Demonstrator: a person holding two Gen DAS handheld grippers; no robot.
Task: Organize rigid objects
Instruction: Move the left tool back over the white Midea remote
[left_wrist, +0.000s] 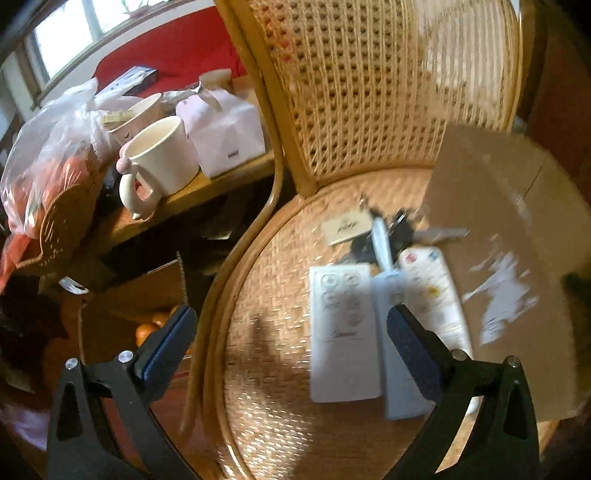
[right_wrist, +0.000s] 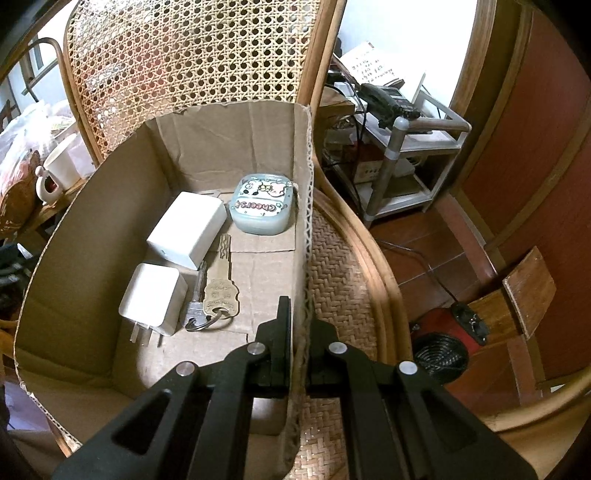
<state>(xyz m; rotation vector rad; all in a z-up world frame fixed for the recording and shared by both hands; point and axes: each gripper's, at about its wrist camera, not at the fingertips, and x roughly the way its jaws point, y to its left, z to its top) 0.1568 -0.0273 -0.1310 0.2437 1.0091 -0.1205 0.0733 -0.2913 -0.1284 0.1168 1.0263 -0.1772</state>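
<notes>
Cardboard box (right_wrist: 110, 229) fills the right-wrist frame's centre, its right wall clenched in your right gripper (right_wrist: 297, 354). Your left gripper (left_wrist: 288, 332), jaws spread and empty, hangs over the white remote (left_wrist: 341, 332) at lower centre: judge that next, then close across its width.

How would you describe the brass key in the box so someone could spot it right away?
On the cane chair stands an open cardboard box. On its floor, right of the two white chargers, lies the brass key. It is golden, larger than the silver key beside it, and shares that key's ring.
</notes>
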